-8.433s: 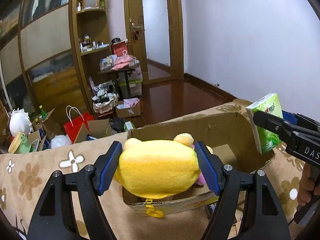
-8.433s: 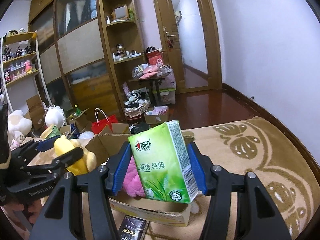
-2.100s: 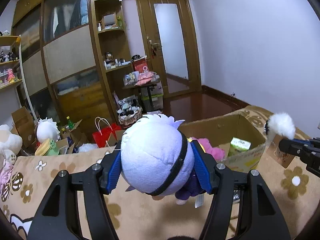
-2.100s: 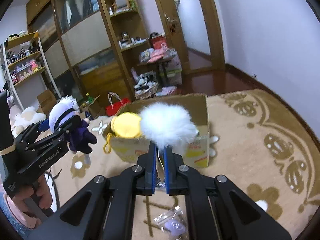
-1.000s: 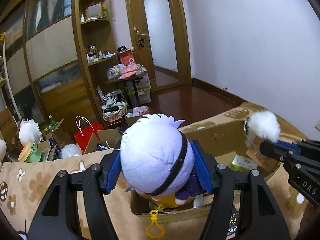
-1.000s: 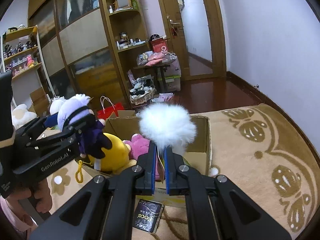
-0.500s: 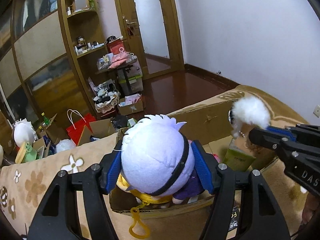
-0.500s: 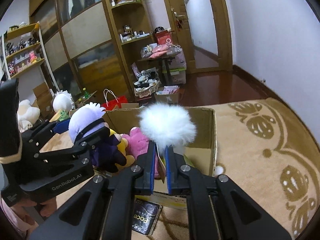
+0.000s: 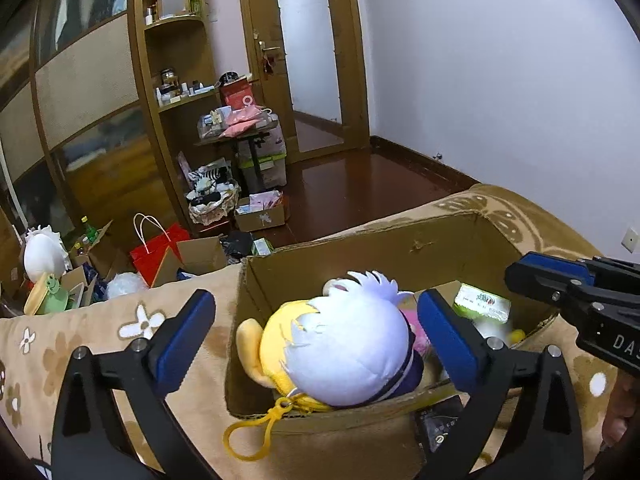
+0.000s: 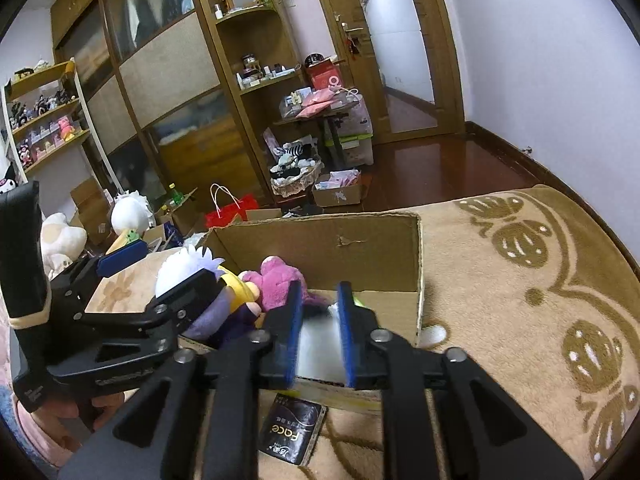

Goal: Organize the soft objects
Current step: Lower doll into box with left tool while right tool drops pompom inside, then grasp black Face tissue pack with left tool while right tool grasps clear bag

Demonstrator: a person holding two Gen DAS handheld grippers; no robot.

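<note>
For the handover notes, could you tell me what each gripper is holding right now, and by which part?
Nothing is held. The left gripper, just opened, stands wide of the white-haired doll in the cardboard box. The right gripper has just released the blurred white pom-pom.

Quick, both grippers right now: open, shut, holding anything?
Left gripper: jaws just opened wide, white-haired doll released in the cardboard box.
Right gripper: jaws just opening, blurred white pompom dropping between them.

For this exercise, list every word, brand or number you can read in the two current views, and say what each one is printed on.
"Face": dark packet lying on the blanket in front of the cardboard box.
"DA", cut off by the frame edge: right tool.
Pale lettering on the left tool: too blurred to read.
Green tissue pack: print too small to read.
</note>
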